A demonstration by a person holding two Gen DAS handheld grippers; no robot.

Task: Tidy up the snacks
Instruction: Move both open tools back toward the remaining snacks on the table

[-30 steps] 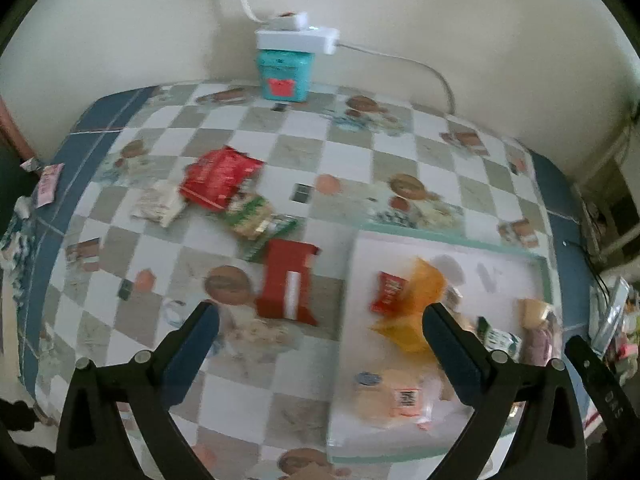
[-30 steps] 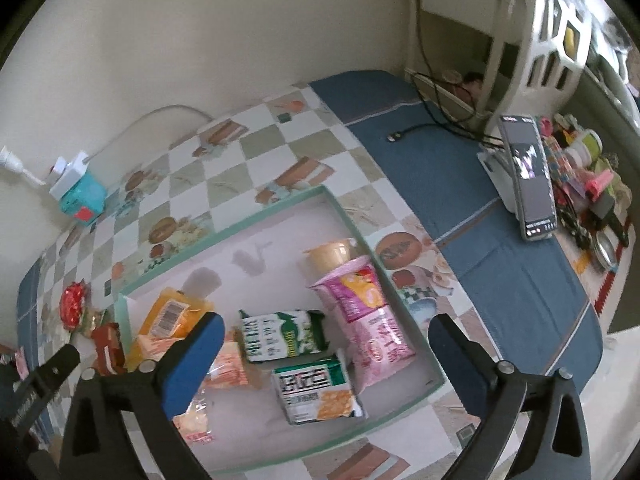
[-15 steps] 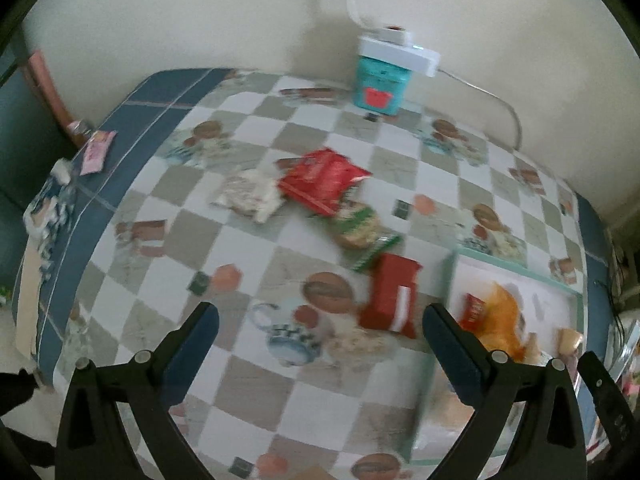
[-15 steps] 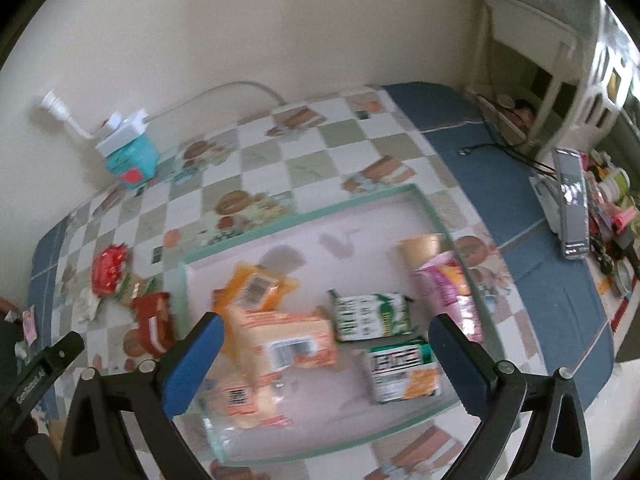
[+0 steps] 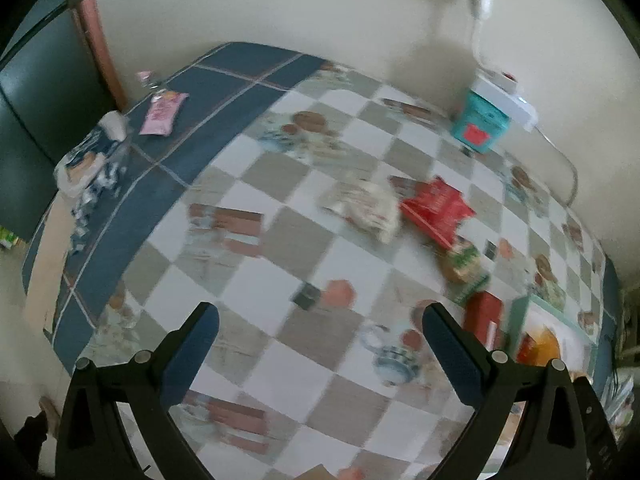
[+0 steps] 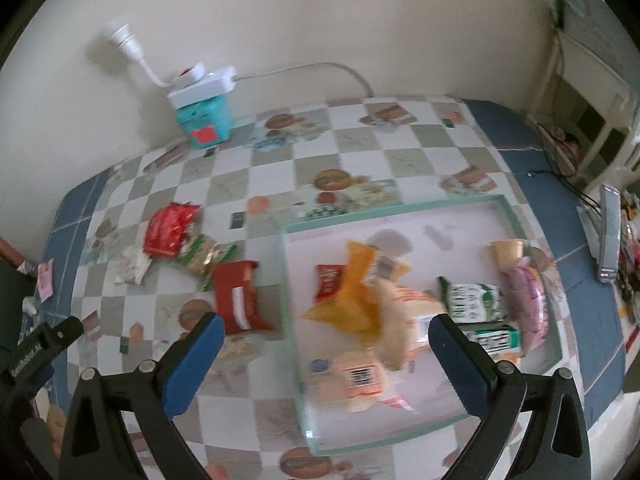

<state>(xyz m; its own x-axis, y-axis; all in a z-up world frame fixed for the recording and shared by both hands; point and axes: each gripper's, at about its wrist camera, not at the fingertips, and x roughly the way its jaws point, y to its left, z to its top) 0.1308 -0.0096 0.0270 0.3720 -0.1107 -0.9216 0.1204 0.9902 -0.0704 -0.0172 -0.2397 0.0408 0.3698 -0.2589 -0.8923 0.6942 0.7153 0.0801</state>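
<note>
Here, both grippers hang above the table with their jaws spread wide and nothing between them: the left gripper (image 5: 318, 330) is over a bare part of the checkered tablecloth (image 5: 280, 208), and the right gripper (image 6: 322, 340) is over the left wall of the tray (image 6: 289, 276). The cloth looks smooth and glossy, like oilcloth, with grey and white squares, printed food pictures and a blue border. The tray is shallow and rectangular, white inside with a thin mint-green rim, and it lies on the right half of the table. Inside it the snacks make a loose heap: a crinkled orange bag (image 6: 352, 300), a small red packet (image 6: 329, 280) just beside it, pale soft packs with barcodes (image 6: 360, 376) near the front, two green-and-white packets (image 6: 474, 302) lying with the long side across the tray, and a pink pouch (image 6: 526, 300) with its long axis from front to back along the right wall. On the cloth at the left of the tray four snacks lie in a row that runs diagonally away from the tray: a red box-shaped pack (image 6: 236, 300) nearest, its long axis pointing roughly away from the camera, then a green-printed bag (image 6: 200, 254), a shiny red bag (image 6: 170, 230) and a whitish crumpled packet (image 6: 132, 266). A teal box (image 6: 206, 120) with a white power strip (image 6: 200, 86) on top stands against the wall.
</note>
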